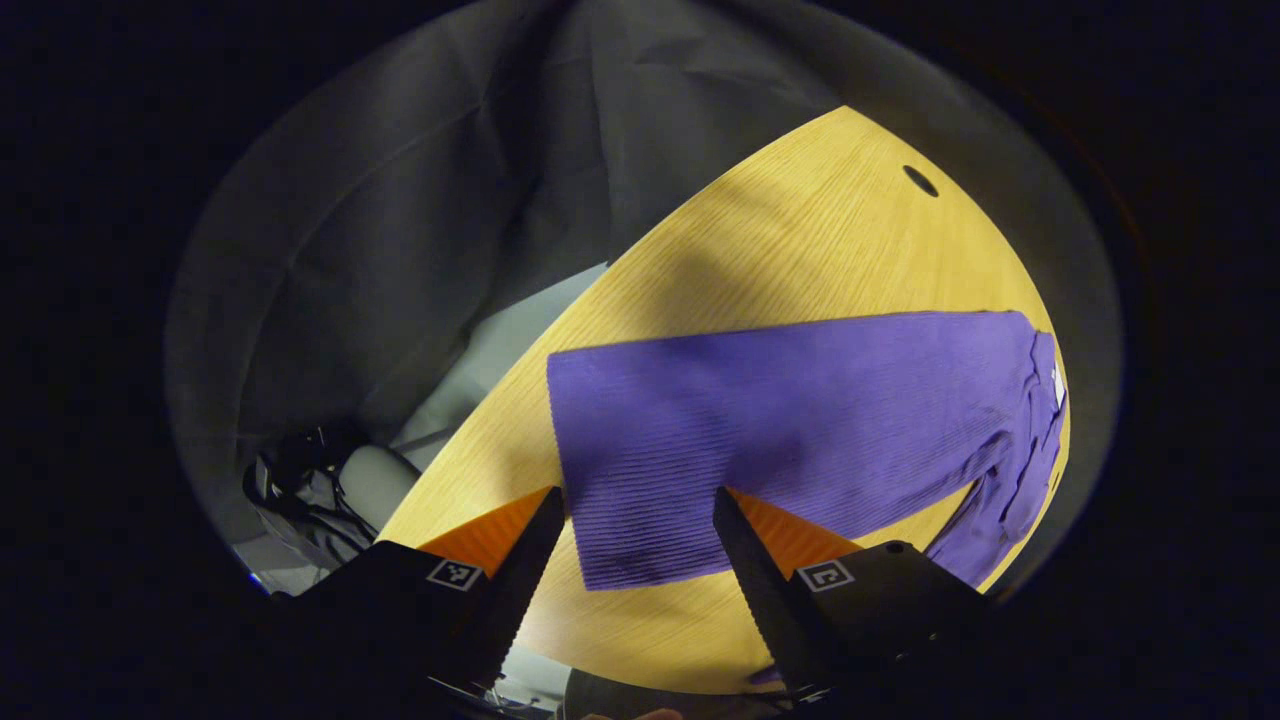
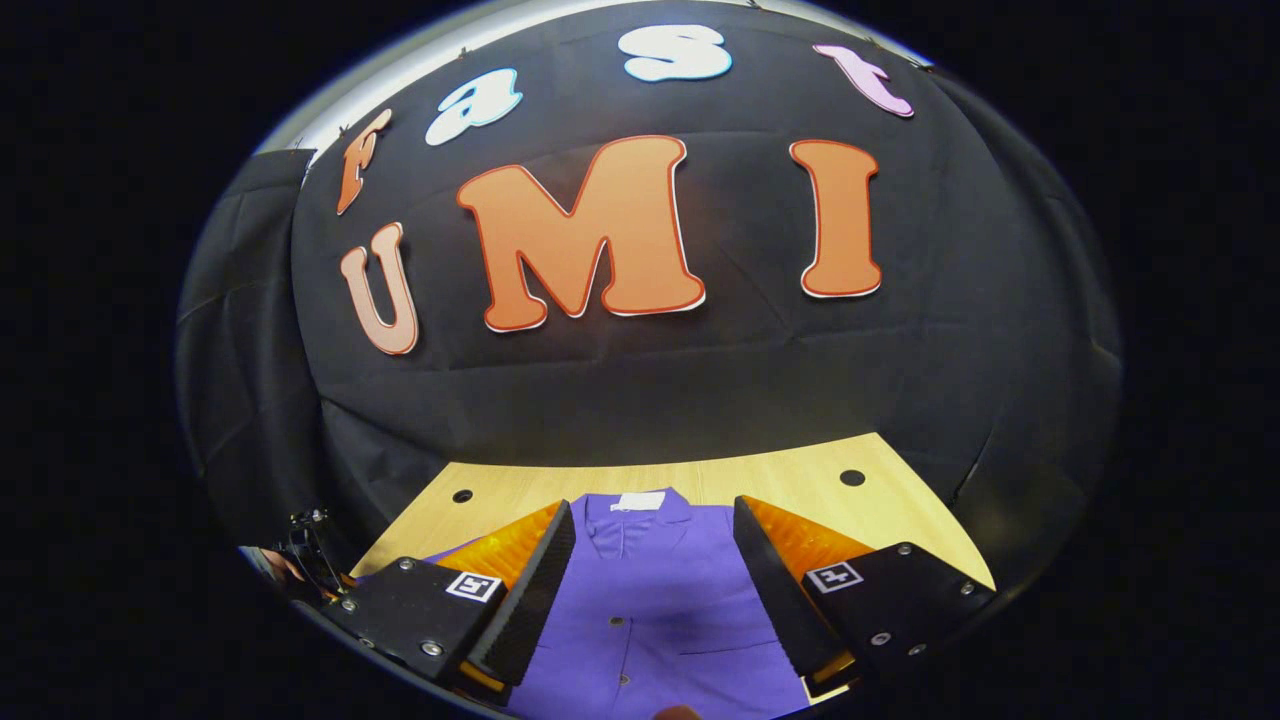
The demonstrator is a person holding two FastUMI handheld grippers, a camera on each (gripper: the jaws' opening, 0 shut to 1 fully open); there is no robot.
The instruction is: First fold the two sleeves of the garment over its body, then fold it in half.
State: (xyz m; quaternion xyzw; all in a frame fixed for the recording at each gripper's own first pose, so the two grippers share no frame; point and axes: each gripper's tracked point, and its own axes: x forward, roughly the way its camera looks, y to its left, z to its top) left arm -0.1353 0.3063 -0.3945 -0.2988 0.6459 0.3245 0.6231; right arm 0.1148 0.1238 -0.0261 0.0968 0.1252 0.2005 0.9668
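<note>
A purple ribbed garment lies flat on the wooden table [image 1: 800, 240]. In the left gripper view one sleeve [image 1: 780, 420] stretches straight out across the table, and the body [image 1: 1030, 440] is bunched at the far right. My left gripper [image 1: 635, 555] is open just above the sleeve's cuff end, holding nothing. In the right gripper view the garment's front [image 2: 655, 590] faces up, with the collar and a white label [image 2: 637, 501] at the far end and buttons down the middle. My right gripper [image 2: 652, 590] hovers open over the chest, with nothing between its fingers.
The table [image 2: 780, 480] ends close behind the collar, with round holes [image 2: 852, 477] near its far corners. Grey cloth [image 1: 420, 230] hangs beyond the table's edge in the left gripper view. A dark tangle of cables [image 1: 300, 490] sits below that edge.
</note>
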